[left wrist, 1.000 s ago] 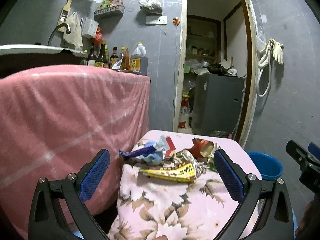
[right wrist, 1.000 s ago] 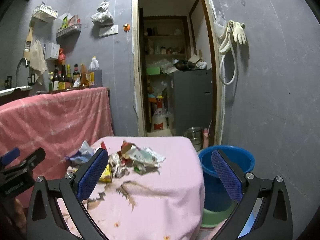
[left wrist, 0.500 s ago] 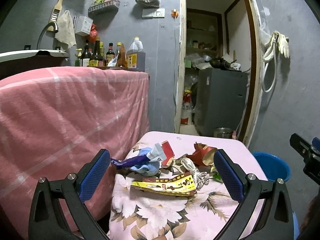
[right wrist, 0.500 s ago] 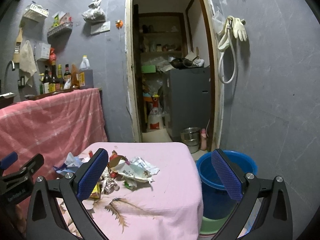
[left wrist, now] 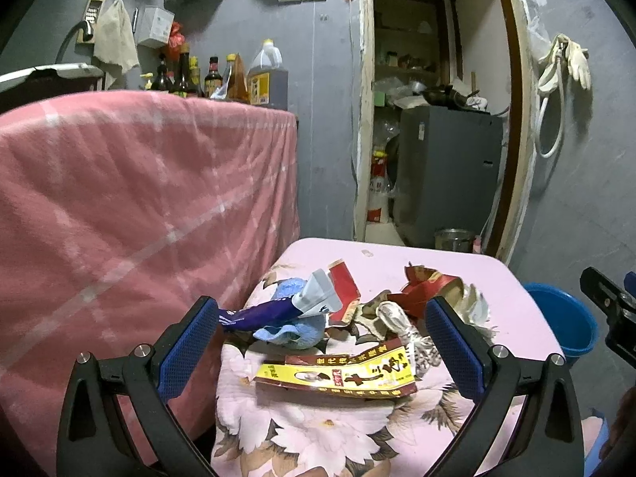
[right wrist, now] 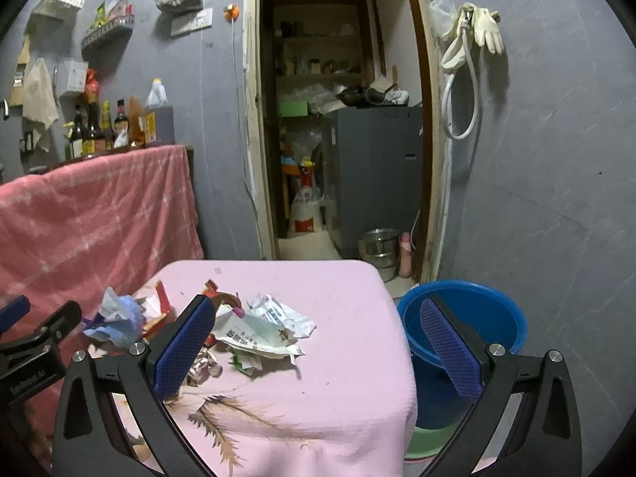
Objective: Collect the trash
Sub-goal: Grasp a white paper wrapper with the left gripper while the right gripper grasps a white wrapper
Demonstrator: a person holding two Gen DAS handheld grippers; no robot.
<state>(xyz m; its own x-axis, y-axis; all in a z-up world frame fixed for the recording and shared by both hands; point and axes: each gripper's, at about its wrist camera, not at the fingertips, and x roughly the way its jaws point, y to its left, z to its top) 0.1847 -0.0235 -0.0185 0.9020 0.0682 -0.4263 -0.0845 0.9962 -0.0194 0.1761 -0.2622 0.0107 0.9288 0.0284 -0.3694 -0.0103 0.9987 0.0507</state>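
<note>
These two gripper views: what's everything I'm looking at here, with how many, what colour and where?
Small table: one, pink floral cloth, centre.
Flattened carton: one, yellow and red, nearest edge of the trash pile.
Purple wrapper: one, pile's left side, sticking out over the table edge.
Blue crumpled tissue: one, under that wrapper.
Red packaging: several torn pieces, back of the pile.
White printed bag: one, crumpled, pile's right side.
Blue bucket: one, on the floor right of the table.
Pink blanket: one, draped over the counter, left.
Bottles: several, dark and amber, on that counter.
Grey cabinet: one, through the doorway.
Metal pot: one, floor by the doorway.
Gloves: pale, hung on the right wall.
Left gripper: open, blue pads.
Right gripper: open, blue pads.
</note>
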